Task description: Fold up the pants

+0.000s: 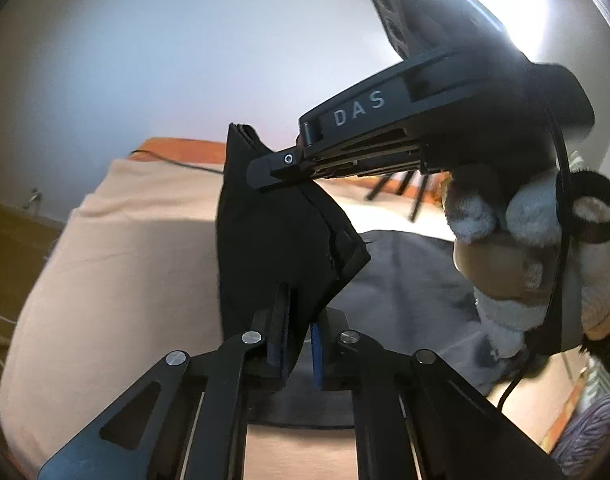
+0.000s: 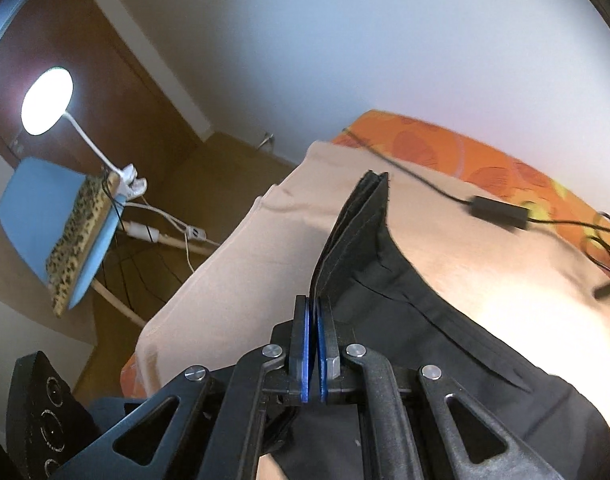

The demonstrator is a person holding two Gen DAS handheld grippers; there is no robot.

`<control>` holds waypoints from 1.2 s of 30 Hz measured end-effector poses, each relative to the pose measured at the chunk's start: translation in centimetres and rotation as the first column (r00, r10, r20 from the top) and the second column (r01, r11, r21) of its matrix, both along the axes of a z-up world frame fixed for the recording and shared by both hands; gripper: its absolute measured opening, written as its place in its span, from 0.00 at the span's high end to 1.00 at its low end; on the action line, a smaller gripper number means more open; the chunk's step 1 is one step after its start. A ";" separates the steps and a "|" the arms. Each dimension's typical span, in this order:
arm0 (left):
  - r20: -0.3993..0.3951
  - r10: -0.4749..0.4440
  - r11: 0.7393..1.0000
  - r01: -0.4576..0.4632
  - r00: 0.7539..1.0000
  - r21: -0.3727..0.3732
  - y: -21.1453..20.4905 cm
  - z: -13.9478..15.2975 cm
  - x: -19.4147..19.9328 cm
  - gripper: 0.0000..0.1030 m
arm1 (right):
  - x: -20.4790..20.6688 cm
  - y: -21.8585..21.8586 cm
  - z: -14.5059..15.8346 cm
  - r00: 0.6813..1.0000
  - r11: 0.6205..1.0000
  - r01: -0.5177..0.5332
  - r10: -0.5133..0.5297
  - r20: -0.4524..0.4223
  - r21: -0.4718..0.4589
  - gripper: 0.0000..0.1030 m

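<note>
Black pants (image 1: 273,240) lie on a bed with a peach sheet (image 1: 125,260), and one end is lifted off it. In the left wrist view my left gripper (image 1: 301,316) is shut on a raised fold of the black cloth. My right gripper (image 1: 261,172) comes in from the upper right, held by a gloved hand (image 1: 525,240), and pinches the same raised cloth higher up. In the right wrist view my right gripper (image 2: 315,308) is shut on a stacked hem edge of the pants (image 2: 405,320), which stands up past the blue pads. The rest of the pants trails down to the right on the sheet (image 2: 245,280).
An orange patterned cover (image 2: 485,160) runs along the far side of the bed. A black cable with an adapter (image 2: 499,208) lies across the sheet. Left of the bed are a blue chair (image 2: 37,208) with a leopard-print cushion, a lit lamp (image 2: 47,102) and white cords on the floor.
</note>
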State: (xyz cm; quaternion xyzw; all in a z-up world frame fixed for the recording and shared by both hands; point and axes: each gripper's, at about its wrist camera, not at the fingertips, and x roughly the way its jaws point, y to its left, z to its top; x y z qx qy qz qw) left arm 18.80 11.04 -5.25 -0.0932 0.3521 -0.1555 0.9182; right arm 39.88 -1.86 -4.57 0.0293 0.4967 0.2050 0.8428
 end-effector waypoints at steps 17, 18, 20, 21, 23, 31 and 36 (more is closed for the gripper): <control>0.038 -0.226 0.974 0.226 0.973 -0.016 -15.6 5.7 -3.7 0.94 | -11.6 -16.6 8.5 0.971 0.973 0.196 -0.210 0.116 0.122 0.99; 0.034 -0.238 0.971 0.239 0.971 -0.017 -16.5 5.6 -3.7 0.94 | -12.5 -17.7 8.8 0.967 0.968 0.209 -0.225 0.121 0.136 0.99; 0.027 -0.262 0.965 0.263 0.965 -0.017 -18.3 5.6 -3.9 0.94 | -13.8 -19.7 9.2 0.960 0.961 0.229 -0.249 0.129 0.153 0.99; 0.024 -0.275 0.961 0.276 0.961 -0.018 -19.4 5.6 -4.2 0.94 | -14.5 -20.6 9.3 0.956 0.958 0.240 -0.262 0.135 0.158 0.99; 0.022 -0.297 0.954 0.298 0.955 -0.019 -21.2 5.7 -4.5 0.94 | -16.1 -22.6 9.5 0.946 0.949 0.265 -0.291 0.144 0.171 0.99; -0.036 -0.393 0.920 0.392 0.919 -0.018 -27.9 3.3 -4.7 0.94 | -20.4 -30.1 7.6 0.906 0.909 0.370 -0.399 0.140 0.194 0.99; -0.125 -0.439 0.898 0.429 0.890 -0.098 -31.0 1.9 -5.5 0.94 | -21.8 -34.0 4.5 0.887 0.885 0.425 -0.448 0.106 0.190 0.99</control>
